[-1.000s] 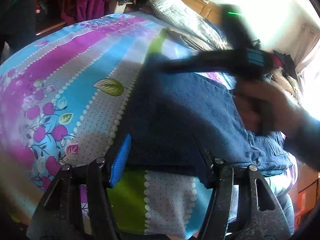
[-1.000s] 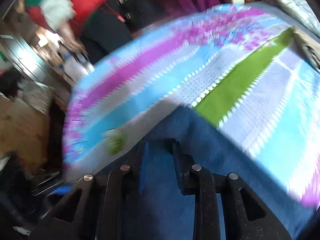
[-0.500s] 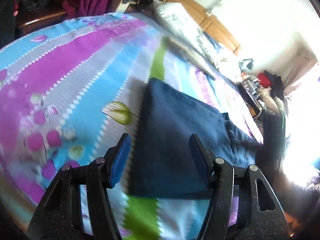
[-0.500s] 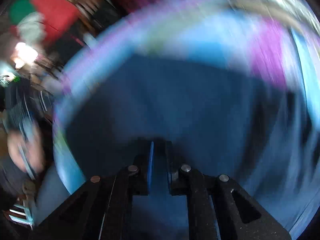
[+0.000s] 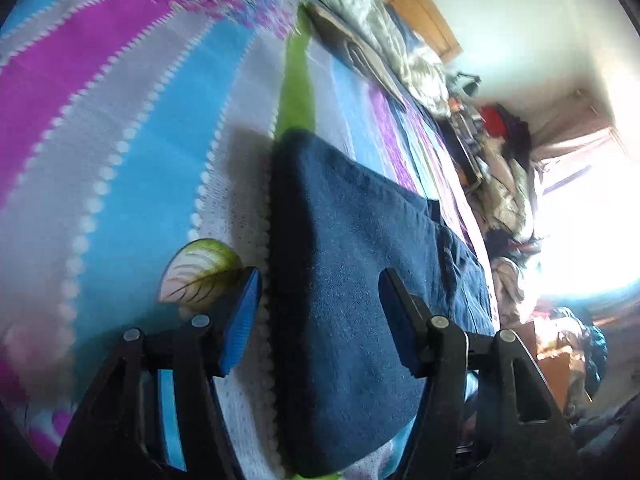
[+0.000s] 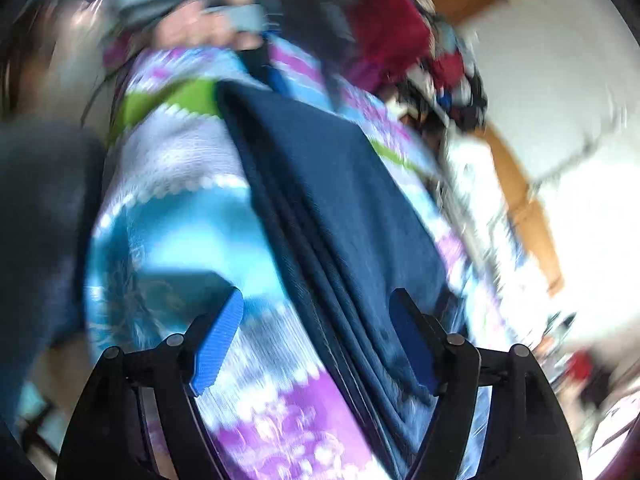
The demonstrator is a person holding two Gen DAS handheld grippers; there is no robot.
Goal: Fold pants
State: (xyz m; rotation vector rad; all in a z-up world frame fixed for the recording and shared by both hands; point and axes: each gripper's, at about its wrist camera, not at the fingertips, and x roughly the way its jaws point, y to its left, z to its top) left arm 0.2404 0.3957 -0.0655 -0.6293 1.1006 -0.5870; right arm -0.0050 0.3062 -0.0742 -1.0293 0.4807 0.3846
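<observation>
Dark blue jeans [image 5: 360, 272] lie folded flat on a striped, flowered bedsheet [image 5: 120, 128]. My left gripper [image 5: 320, 296] hovers open over the folded edge of the jeans, with nothing between its blue pads [image 5: 240, 320]. In the right wrist view the folded jeans [image 6: 340, 208] show stacked layers along one edge. My right gripper [image 6: 316, 332] is open above that layered edge and holds nothing. At the top of the right wrist view a hand [image 6: 208, 12] holds the other gripper, blurred.
Pillows and crumpled bedding [image 5: 360, 8] lie along a wooden headboard [image 5: 416, 4] at the far side of the bed. Piled clothes and clutter [image 5: 504, 152] stand beyond the bed near a bright window. A dark sleeve [image 6: 40, 220] fills the left of the right wrist view.
My right gripper was shut on the jeans fabric, swung it over, and now stands open over the folded stack. My left gripper stayed open and shifted closer to the fold edge.
</observation>
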